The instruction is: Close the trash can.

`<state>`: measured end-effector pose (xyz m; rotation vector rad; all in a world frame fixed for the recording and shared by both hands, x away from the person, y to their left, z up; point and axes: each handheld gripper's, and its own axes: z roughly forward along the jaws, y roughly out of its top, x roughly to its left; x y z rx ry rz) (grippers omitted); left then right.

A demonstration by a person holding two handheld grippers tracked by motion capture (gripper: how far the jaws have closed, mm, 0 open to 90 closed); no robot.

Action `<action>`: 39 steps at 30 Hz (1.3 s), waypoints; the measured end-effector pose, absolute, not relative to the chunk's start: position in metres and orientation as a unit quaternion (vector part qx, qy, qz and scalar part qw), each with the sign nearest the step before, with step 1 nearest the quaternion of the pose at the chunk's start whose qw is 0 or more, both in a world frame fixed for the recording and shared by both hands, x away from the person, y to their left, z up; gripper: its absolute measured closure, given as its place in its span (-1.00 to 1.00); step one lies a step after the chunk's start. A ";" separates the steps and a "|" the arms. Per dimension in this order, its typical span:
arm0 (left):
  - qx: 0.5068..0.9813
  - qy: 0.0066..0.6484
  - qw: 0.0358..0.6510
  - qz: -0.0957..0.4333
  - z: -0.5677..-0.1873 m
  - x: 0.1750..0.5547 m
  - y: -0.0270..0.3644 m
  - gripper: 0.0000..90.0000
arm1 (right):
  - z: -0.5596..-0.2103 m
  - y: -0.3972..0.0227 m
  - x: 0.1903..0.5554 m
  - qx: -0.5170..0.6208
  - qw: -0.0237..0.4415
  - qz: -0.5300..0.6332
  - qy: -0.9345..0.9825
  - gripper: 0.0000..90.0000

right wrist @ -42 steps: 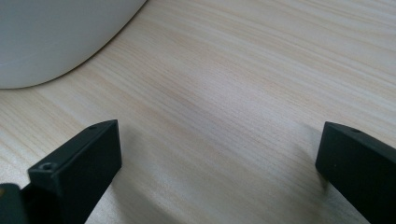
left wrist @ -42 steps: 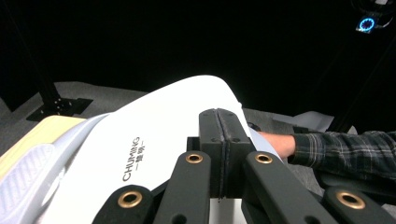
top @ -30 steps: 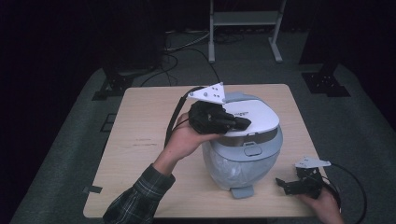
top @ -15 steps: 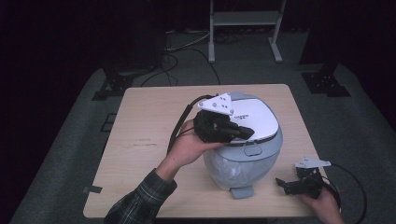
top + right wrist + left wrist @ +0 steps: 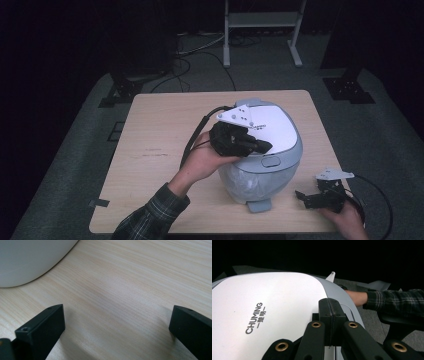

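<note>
Dark room, grey carpet (image 5: pixel 90 150), white rack (image 5: pixel 260 25)

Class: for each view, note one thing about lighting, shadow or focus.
High view: dark surroundings, lit light wooden table. Left gripper view: soft sheen on the rounded white appliance lid, black background. Right gripper view: near black jaws blurred, casting soft shadows on the wood.

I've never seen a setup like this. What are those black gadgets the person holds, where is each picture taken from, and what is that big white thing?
A person works at a wooden table with a hand-held gripper in each hand. One picture looks down from above; the other two come from cameras riding on the grippers. The white thing is a rice cooker. The left hand-held gripper, jaws shut and empty, sits on its white lid. The right hand-held gripper rests on the table, jaws open, holding nothing.
</note>
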<state>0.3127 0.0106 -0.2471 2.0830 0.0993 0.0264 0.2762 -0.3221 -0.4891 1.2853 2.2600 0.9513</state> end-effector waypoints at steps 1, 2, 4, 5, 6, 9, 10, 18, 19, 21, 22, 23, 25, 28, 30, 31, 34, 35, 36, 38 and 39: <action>0.864 0.044 0.502 0.008 -0.247 0.313 0.011 1.00 | -0.489 -0.322 0.276 0.456 0.185 0.338 0.802 -1.00; 0.865 0.048 0.499 0.008 -0.247 0.313 0.010 1.00 | -0.489 -0.322 0.276 0.456 0.185 0.338 0.802 -1.00; 0.867 0.049 0.496 0.013 -0.246 0.312 0.009 1.00 | -0.489 -0.322 0.276 0.456 0.186 0.337 0.802 -1.00; 0.868 0.048 0.494 0.015 -0.246 0.312 0.009 1.00 | -0.489 -0.322 0.276 0.456 0.186 0.337 0.802 -1.00; 0.871 0.050 0.489 0.012 -0.247 0.313 0.008 1.00 | -0.489 -0.322 0.276 0.456 0.186 0.338 0.802 -1.00; 0.866 0.047 0.498 0.008 -0.251 0.315 0.010 1.00 | -0.489 -0.322 0.276 0.456 0.186 0.338 0.802 -1.00; 0.866 0.046 0.498 0.009 -0.251 0.315 0.010 1.00 | -0.489 -0.322 0.276 0.456 0.186 0.337 0.802 -1.00; 0.858 0.057 0.510 0.021 -0.247 0.315 0.014 0.65 | -0.489 -0.322 0.275 0.456 0.186 0.338 0.802 -1.00; 0.856 0.062 0.513 0.024 -0.246 0.315 0.015 0.60 | -0.489 -0.322 0.275 0.455 0.186 0.338 0.803 -1.00; 0.855 0.071 0.512 0.033 -0.244 0.316 0.020 0.47 | -0.489 -0.323 0.274 0.455 0.185 0.338 0.803 -1.00; 0.853 0.076 0.515 0.037 -0.243 0.316 0.022 0.38 | -0.489 -0.323 0.274 0.455 0.185 0.338 0.803 -1.00; 0.853 0.081 0.515 0.039 -0.242 0.317 0.025 0.33 | -0.489 -0.323 0.274 0.455 0.185 0.338 0.803 -1.00; 0.849 0.088 0.519 0.046 -0.241 0.316 0.031 0.22 | -0.489 -0.323 0.274 0.454 0.185 0.338 0.803 -1.00; 0.845 0.096 0.524 0.050 -0.239 0.316 0.041 0.10 | -0.489 -0.323 0.274 0.455 0.185 0.338 0.803 -1.00; 0.843 0.104 0.525 0.051 -0.238 0.317 0.047 -0.06 | -0.489 -0.323 0.274 0.455 0.185 0.338 0.803 -1.00; 0.841 0.108 0.528 0.052 -0.237 0.317 0.050 -0.11 | -0.489 -0.323 0.274 0.455 0.185 0.338 0.803 -1.00; 0.837 0.120 0.531 0.060 -0.238 0.317 0.060 -0.27 | -0.489 -0.323 0.274 0.455 0.185 0.338 0.803 -1.00; 0.837 0.123 0.529 0.065 -0.238 0.317 0.064 -0.36 | -0.489 -0.323 0.274 0.455 0.185 0.338 0.803 -1.00; 0.835 0.128 0.530 0.066 -0.239 0.317 0.066 -0.39 | -0.489 -0.323 0.274 0.455 0.185 0.338 0.803 -1.00; 0.835 0.135 0.529 0.070 -0.241 0.317 0.074 -0.51 | -0.489 -0.323 0.274 0.455 0.185 0.338 0.803 -1.00; 0.835 0.140 0.527 0.074 -0.242 0.317 0.077 -0.57 | -0.489 -0.323 0.274 0.455 0.185 0.338 0.803 -1.00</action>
